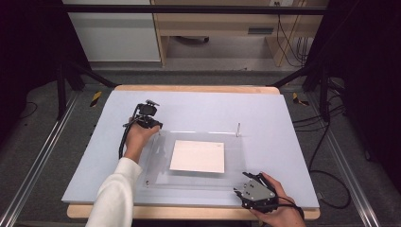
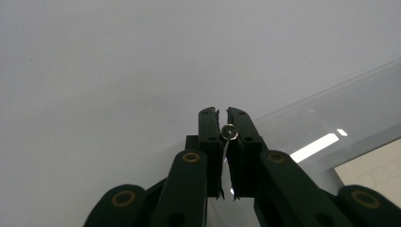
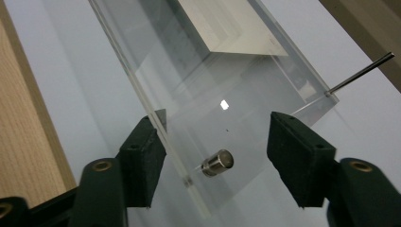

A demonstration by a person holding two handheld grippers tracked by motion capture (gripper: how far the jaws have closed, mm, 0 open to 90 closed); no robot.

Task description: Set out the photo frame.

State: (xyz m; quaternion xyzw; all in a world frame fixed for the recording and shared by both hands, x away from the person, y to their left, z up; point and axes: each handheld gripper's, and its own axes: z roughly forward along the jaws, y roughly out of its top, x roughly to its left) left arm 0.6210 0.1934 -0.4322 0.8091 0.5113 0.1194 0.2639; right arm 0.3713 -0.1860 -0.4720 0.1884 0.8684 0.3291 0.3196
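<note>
A clear acrylic plate (image 1: 189,182) lies on a pale lilac mat (image 1: 265,109) with a white sheet (image 1: 197,156) at its middle. My left gripper (image 1: 155,126) is at the plate's far left corner. Its jaws are shut on a thin metal pin (image 2: 229,132), seen end-on between the fingertips of the left gripper (image 2: 222,112). My right gripper (image 1: 240,183) is at the near right corner. The right gripper (image 3: 215,127) stands open, its jaws to either side of the plate's edge (image 3: 142,99) and of a small metal stud (image 3: 217,163) set in that corner.
A second metal pin (image 1: 238,128) stands upright at the plate's far right corner; this pin (image 3: 361,72) also sticks out at the upper right of the right gripper view. The wooden table edge (image 1: 198,213) runs along the front. Black frame posts flank the table.
</note>
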